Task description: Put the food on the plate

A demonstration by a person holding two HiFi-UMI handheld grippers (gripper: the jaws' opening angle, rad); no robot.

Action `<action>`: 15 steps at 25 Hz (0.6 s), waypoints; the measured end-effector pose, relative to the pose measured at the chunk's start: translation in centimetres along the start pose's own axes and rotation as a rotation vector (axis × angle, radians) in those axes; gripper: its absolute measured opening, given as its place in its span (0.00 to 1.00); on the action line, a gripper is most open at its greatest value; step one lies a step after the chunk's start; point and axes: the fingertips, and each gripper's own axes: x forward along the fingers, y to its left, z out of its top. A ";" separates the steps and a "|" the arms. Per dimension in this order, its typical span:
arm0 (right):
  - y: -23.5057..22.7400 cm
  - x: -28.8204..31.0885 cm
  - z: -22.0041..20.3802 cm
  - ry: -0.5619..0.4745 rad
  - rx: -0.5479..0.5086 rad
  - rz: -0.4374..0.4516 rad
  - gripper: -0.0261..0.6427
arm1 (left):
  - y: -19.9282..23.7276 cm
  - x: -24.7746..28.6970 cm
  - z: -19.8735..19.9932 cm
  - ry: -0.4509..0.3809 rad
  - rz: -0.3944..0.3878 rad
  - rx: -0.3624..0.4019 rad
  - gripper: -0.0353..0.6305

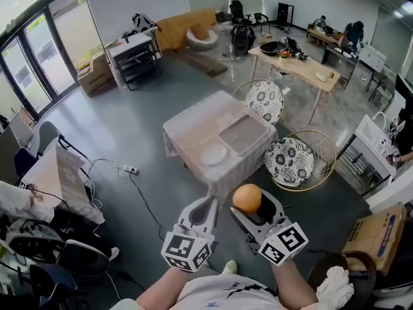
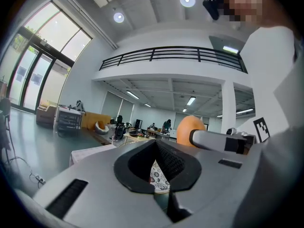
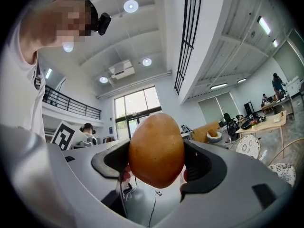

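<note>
My right gripper (image 1: 251,205) is shut on a round orange-brown piece of food (image 1: 247,198), held in the air well short of the table. In the right gripper view the food (image 3: 156,150) fills the gap between the black pads (image 3: 202,167) of the right gripper (image 3: 156,156). The left gripper (image 1: 208,205) hangs beside it, jaws together and empty; its own view shows its tips (image 2: 156,144) meeting, with the food (image 2: 189,126) off to the right. A white plate (image 1: 213,154) lies on the cloth-covered table (image 1: 187,131) ahead, far from both grippers.
A grey tray (image 1: 243,134) lies beside the plate. Two round wire chairs with patterned cushions (image 1: 265,100) (image 1: 290,160) stand right of the table. A power strip and cable (image 1: 129,169) lie on the floor at left. A cardboard box (image 1: 376,234) sits at right.
</note>
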 end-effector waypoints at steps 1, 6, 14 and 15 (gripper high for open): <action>-0.2 0.1 0.0 -0.003 0.007 0.003 0.52 | 0.1 0.0 0.0 -0.001 0.006 0.001 0.06; -1.1 0.2 -0.2 -0.006 0.043 0.009 0.52 | 0.3 0.4 -0.4 0.006 0.028 -0.004 0.06; -3.5 2.4 -1.1 0.019 0.062 -0.008 0.52 | 2.1 2.8 -0.4 0.009 0.039 -0.008 0.06; -3.8 2.8 -1.2 0.023 0.061 -0.010 0.52 | 2.5 3.2 -0.4 0.009 0.039 -0.009 0.06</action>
